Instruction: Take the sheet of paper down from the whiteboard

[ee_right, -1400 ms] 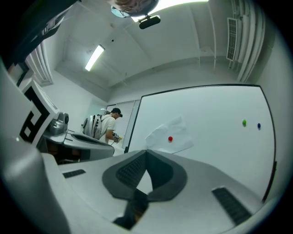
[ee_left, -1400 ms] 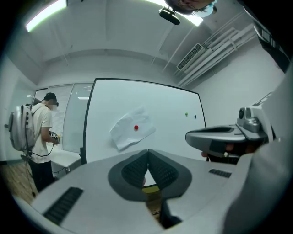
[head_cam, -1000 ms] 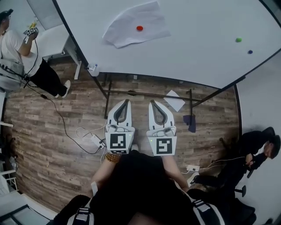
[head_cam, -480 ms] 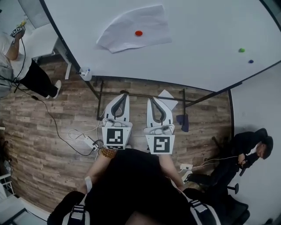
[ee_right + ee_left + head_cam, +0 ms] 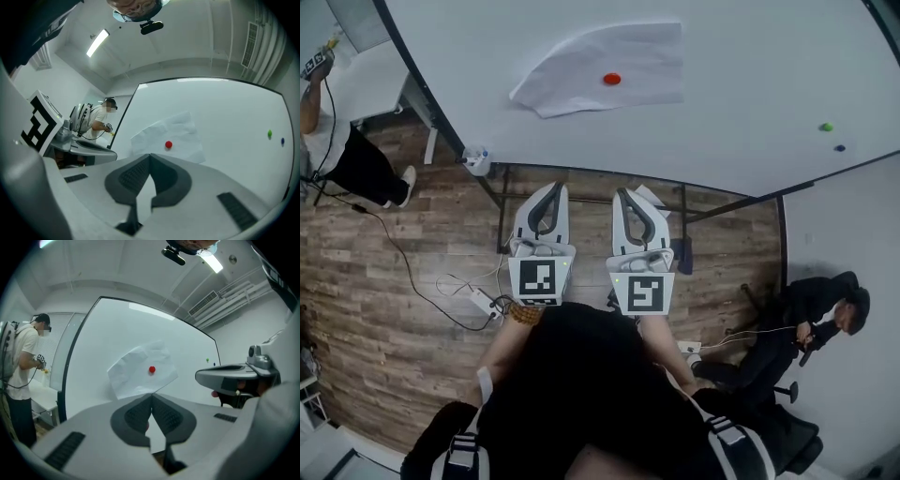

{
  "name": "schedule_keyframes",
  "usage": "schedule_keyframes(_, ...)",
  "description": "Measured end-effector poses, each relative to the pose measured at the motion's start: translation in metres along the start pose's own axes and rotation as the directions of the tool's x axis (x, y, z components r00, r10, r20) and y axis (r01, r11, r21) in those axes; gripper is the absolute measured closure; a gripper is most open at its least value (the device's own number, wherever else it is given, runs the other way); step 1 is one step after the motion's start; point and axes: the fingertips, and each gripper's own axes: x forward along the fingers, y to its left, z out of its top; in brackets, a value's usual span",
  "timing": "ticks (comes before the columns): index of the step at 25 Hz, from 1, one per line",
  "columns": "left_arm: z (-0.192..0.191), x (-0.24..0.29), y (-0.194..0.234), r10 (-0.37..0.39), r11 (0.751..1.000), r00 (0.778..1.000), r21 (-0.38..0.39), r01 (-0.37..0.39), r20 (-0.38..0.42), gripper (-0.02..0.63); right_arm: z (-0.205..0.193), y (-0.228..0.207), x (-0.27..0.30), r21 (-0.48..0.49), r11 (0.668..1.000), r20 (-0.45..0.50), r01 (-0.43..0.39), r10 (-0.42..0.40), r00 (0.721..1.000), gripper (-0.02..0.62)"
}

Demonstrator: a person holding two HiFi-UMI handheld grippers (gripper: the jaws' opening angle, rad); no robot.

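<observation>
At the far left of the head view, a person in a white top (image 5: 319,98) stands on the wood-look floor (image 5: 394,253), just beside the left edge of the whiteboard (image 5: 750,56). A dark cable trails across the boards to a white power strip (image 5: 481,301). A small bottle-like container (image 5: 475,159) sits at the board's lower left corner.

The sheet of paper (image 5: 581,66) is up on the whiteboard, left of the board's middle. It is creased and is pinned by a red magnet (image 5: 612,79) near its centre.

Nearer, the left gripper (image 5: 555,188) and the right gripper (image 5: 622,194) lie side by side and point level toward the board. Both are well apart from the paper.

In the left gripper view the two jaws meet at their tips with nothing between them. The paper and its magnet show on the board beyond them. The right gripper view shows the same: jaws closed together and empty, with the paper straight ahead.

Another white sheet (image 5: 653,198) lies on the floor just right of the right gripper's tips, partly hidden by it.

Farther right on the board sit a green magnet (image 5: 826,127) and a blue magnet (image 5: 839,147), close to each other and well apart from the paper. At the far right a person in black (image 5: 811,314) sits low near the wall.
</observation>
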Motion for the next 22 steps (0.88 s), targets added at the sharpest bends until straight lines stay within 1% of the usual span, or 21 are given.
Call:
schedule_keyframes(2, 0.001, 0.008, 0.011, 0.001, 1.000, 1.000, -0.010, -0.001, 0.008, 0.594, -0.001, 0.002, 0.012, -0.015, 1.000, -0.007, 0.000, 0.000, 1.000, 0.597)
schedule_keyframes(6, -0.001, 0.026, 0.032, -0.006, 1.000, 1.000, -0.023, 0.006, 0.015, 0.594, -0.002, 0.003, 0.035, 0.000, 1.000, -0.016, 0.022, -0.022, 1.000, 0.597)
schedule_keyframes(11, 0.002, 0.041, 0.043, -0.022, 0.999, 0.999, -0.033, 0.023, 0.033, 0.594, -0.004, -0.001, 0.051, -0.056, 0.998, -0.040, 0.038, -0.041, 0.998, 0.597)
schedule_keyframes(15, 0.004, 0.053, 0.056, -0.040, 0.998, 0.997, -0.047, 0.043, 0.064, 0.594, -0.003, -0.003, 0.074, -0.081, 0.995, -0.022, 0.054, -0.056, 0.998, 0.597)
schedule_keyframes(18, 0.005, 0.061, 0.062, -0.060, 0.997, 0.994, -0.049, 0.064, 0.087, 0.594, -0.002, -0.003, 0.092, -0.119, 0.991, -0.012, 0.062, -0.064, 0.998, 0.597)
schedule_keyframes(22, 0.003, 0.073, 0.072, -0.076, 0.995, 0.992, -0.058, 0.082, 0.097, 0.594, 0.003, -0.007, 0.107, -0.135, 0.986, -0.010, 0.094, -0.096, 0.995, 0.597)
